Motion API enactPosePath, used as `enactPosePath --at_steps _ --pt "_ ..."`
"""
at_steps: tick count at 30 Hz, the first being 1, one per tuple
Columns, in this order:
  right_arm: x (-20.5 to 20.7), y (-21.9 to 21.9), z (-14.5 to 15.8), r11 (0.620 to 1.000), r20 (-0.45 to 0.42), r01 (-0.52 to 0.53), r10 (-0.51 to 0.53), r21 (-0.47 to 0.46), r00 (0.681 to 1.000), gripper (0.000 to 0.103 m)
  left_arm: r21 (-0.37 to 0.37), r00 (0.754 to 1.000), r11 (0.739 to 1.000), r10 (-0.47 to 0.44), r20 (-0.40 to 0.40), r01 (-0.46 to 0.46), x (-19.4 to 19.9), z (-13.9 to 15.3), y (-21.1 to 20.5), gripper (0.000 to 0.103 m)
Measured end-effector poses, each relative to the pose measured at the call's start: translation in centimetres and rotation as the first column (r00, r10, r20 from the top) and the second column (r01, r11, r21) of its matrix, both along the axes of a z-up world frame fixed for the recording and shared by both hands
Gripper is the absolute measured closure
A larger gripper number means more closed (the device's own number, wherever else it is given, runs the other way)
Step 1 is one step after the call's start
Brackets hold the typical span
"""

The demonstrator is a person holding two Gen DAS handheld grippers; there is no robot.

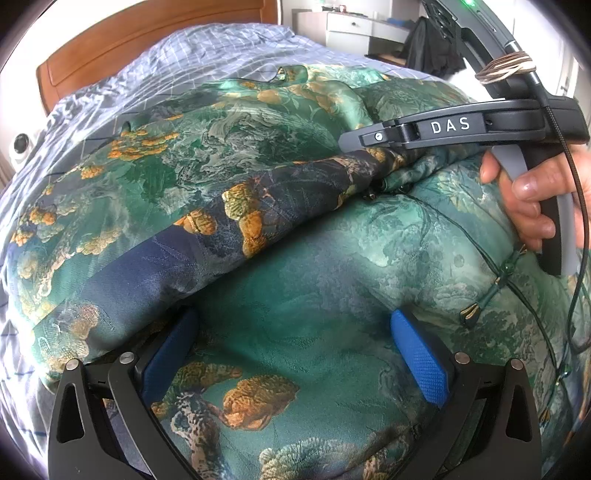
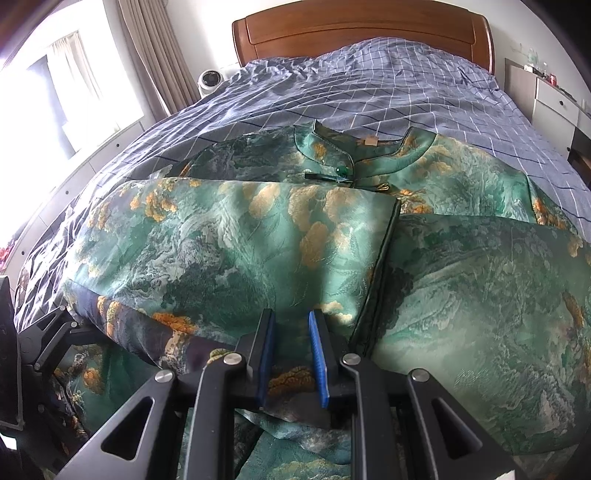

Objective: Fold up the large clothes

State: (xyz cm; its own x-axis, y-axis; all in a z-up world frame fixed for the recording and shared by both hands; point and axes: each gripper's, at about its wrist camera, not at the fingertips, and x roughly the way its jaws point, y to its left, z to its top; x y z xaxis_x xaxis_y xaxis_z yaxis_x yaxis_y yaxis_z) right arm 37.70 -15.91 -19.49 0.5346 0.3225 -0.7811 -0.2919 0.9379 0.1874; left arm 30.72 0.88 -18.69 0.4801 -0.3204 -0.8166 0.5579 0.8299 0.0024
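Note:
A large green dress (image 2: pixel 229 236) with gold and dark landscape print lies on the bed, collar (image 2: pixel 347 155) toward the headboard. One side is folded over the middle. My right gripper (image 2: pixel 291 332) is nearly shut, its blue pads pinching a fold of the dress at the near edge. In the left wrist view the right gripper (image 1: pixel 354 142) grips the bunched fold of the dress (image 1: pixel 295 295). My left gripper (image 1: pixel 295 332) is open, its blue pads spread wide and pressed on the fabric, holding nothing.
The bed has a blue checked cover (image 2: pixel 369 85) and a wooden headboard (image 2: pixel 362 33). A small white fan (image 2: pixel 210 79) sits at the bed's left. A white dresser (image 2: pixel 554 99) stands at the right. A window with curtains (image 2: pixel 74 92) is at the left.

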Motion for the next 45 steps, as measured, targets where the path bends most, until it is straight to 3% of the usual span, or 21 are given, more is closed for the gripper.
enactPosePath --at_steps 45 --pt "-0.05 -0.09 0.00 1.000 0.005 -0.010 0.010 -0.005 1.000 0.084 0.000 1.000 1.000 0.000 0.000 0.000 0.06 -0.01 0.00 0.000"
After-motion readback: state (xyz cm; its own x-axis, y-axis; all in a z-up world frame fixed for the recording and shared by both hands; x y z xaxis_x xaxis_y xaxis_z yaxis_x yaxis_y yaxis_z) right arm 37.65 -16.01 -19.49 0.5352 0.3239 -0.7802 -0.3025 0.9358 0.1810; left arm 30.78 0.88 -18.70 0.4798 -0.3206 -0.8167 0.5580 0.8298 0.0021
